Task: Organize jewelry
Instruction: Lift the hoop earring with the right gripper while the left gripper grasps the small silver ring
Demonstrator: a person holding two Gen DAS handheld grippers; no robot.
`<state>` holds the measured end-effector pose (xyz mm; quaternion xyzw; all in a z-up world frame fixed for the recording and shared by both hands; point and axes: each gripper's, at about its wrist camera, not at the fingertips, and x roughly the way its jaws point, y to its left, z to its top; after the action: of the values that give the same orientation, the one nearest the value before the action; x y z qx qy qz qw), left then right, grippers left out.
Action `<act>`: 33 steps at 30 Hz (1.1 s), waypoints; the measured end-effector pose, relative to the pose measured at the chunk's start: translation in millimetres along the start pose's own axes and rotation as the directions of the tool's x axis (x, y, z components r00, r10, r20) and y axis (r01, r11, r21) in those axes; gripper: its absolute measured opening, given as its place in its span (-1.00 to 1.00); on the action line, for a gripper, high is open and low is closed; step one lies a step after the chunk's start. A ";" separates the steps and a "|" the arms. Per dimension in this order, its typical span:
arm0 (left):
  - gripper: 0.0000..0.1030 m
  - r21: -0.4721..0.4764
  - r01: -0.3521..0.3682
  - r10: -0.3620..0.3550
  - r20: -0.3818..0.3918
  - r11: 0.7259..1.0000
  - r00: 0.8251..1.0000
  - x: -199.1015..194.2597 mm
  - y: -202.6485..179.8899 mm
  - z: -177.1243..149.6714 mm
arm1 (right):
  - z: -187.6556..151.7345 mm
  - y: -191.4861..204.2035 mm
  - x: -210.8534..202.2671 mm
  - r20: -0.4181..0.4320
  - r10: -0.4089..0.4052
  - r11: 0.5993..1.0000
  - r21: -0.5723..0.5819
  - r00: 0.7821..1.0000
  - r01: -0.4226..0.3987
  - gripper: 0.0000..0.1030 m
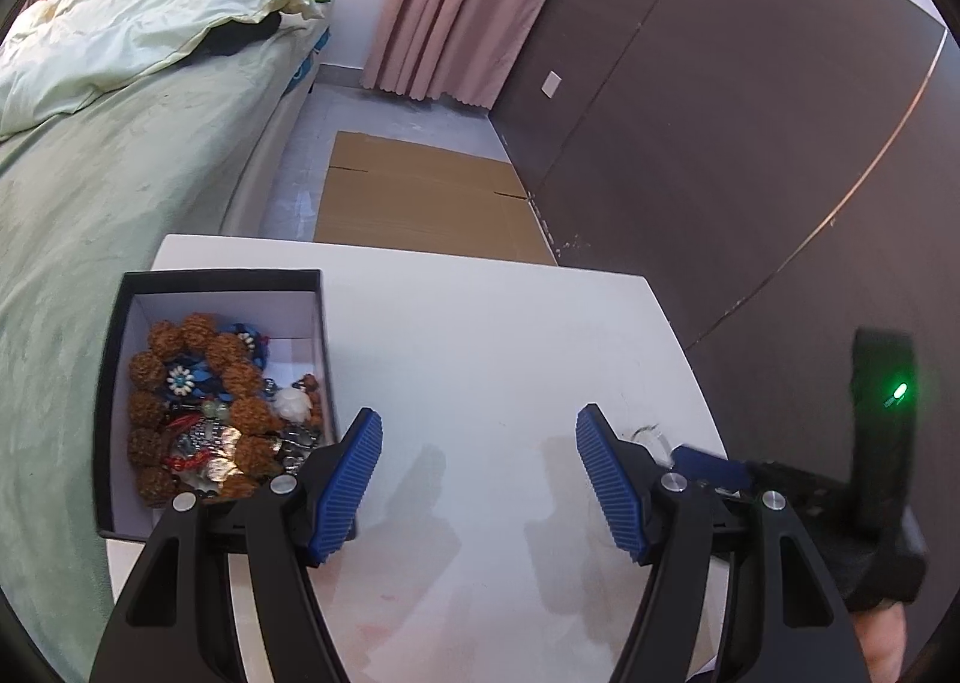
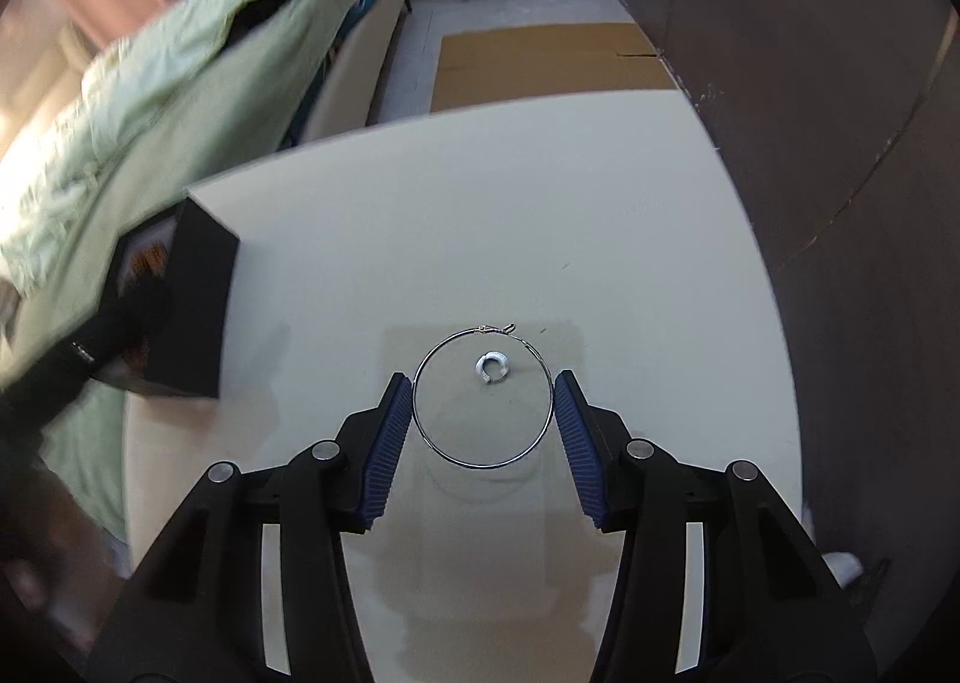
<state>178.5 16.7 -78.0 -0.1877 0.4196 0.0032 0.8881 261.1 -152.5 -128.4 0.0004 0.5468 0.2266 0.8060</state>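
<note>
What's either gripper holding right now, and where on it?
Nothing. The left gripper is open over bare table. The right gripper is open, straddling the hoop earring lying on the table; contact unclear.

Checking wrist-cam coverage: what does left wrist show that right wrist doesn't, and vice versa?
Left wrist only: the contents of the black box, brown bead bracelets piled with other jewelry, plus the left gripper, jaws open over bare table.

Right wrist only: the thin hoop lying clearly between the open jaws of the right gripper, with a small silver ring inside it.

Both: white table, box, bed, cardboard.
</note>
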 end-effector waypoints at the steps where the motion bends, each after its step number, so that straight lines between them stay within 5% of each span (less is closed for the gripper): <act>1: 0.27 0.009 0.001 -0.001 -0.003 1.000 1.000 2.7 -3.1 -1.3 | 0.9 -4.3 -3.0 0.008 0.005 1.000 0.021 1.000 -0.005 -0.03; 8: 0.25 0.123 0.028 -0.024 -0.034 0.992 0.999 26.8 -34.4 -12.8 | 11.3 -42.0 -18.5 0.067 0.011 0.986 0.168 0.998 -0.022 -0.03; 16: 0.20 0.334 0.031 -0.008 -0.068 0.942 0.998 68.6 -77.5 -38.7 | 18.0 -66.1 -27.5 0.096 0.012 0.968 0.250 0.995 -0.036 -0.03; 25: 0.07 0.384 0.018 0.019 -0.094 0.923 0.995 101.5 -89.9 -48.1 | 22.3 -76.0 -30.5 0.106 0.031 0.964 0.261 0.994 -0.058 -0.03; 33: -0.40 0.445 0.037 0.009 -0.100 0.895 0.995 109.6 -101.2 -44.3 | 27.8 -76.6 -27.5 0.102 0.038 0.966 0.251 0.994 -0.063 -0.03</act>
<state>233.1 -108.9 -151.9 0.0180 0.4512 -0.1088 0.8856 305.4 -224.4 -112.0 0.1286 0.5315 0.1747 0.8188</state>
